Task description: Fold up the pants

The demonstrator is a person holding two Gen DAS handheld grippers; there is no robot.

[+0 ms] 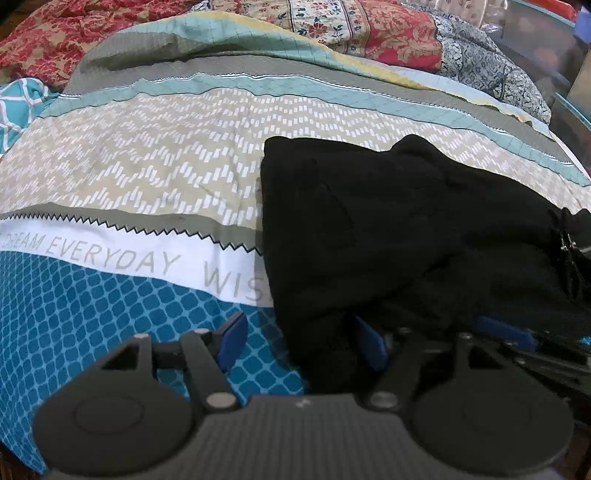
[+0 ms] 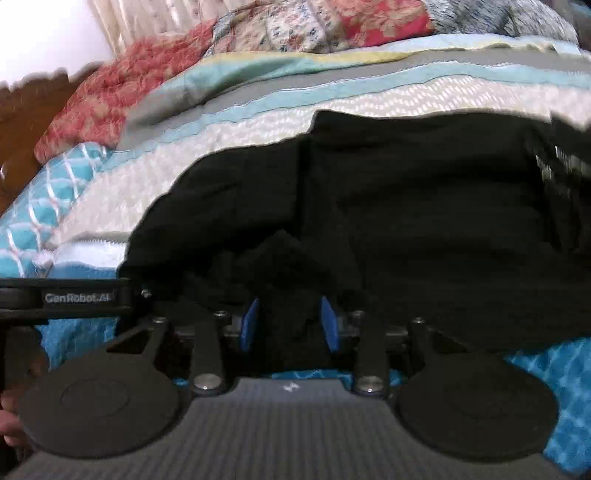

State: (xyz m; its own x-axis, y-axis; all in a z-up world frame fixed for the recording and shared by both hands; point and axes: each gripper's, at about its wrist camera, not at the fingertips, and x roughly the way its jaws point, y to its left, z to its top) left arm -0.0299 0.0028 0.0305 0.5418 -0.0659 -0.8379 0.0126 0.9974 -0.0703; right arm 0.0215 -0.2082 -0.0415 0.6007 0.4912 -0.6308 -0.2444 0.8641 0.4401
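Note:
The black pants (image 1: 388, 229) lie bunched on the patterned bedspread (image 1: 129, 173), right of centre in the left wrist view. My left gripper (image 1: 299, 341) stands wide open at the pants' near left corner; its right blue pad (image 1: 369, 339) touches the cloth, its left pad (image 1: 232, 339) is over the bedspread. In the right wrist view the pants (image 2: 406, 206) fill the middle. My right gripper (image 2: 290, 325) has its blue pads (image 2: 251, 323) closed on a fold of the pants' near edge. The left gripper's black body (image 2: 62, 297) shows at the left there.
The bedspread (image 2: 258, 110) has teal, grey and beige bands and printed words. A red floral quilt (image 1: 388, 33) is heaped along the far side. A teal lattice pillow (image 1: 18, 107) lies at the far left. A wooden headboard (image 2: 22, 110) shows at the left.

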